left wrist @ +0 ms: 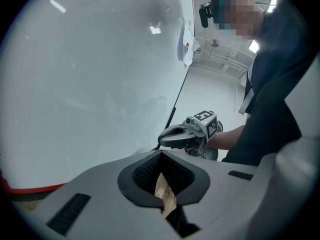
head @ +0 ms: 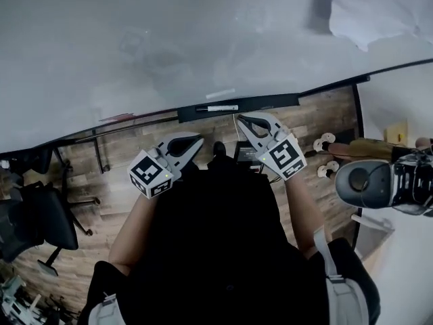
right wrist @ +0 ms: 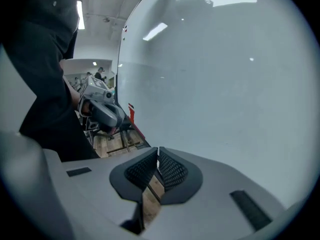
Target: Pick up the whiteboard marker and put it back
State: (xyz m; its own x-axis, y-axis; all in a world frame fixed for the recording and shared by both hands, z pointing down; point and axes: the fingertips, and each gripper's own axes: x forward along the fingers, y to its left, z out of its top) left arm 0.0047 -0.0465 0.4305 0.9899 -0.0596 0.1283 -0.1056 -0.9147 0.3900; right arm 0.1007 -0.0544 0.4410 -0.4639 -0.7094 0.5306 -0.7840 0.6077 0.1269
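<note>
White plastic whiteboard marker [head: 218, 107] lies on the tray [head: 284, 100] ahead of us.
Our left gripper [head: 195, 142] and right gripper [head: 242, 120] are closed and empty; the marker looks light, stiff and slick, so we'd grip mid-barrel.

even indoor light, lamp glare on whiteboard [right wrist: 225, 59], fisheye-dark corners

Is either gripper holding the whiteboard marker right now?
No: the white whiteboard marker lies on the black ledge tray, while the left gripper and right gripper are shut, empty.
</note>
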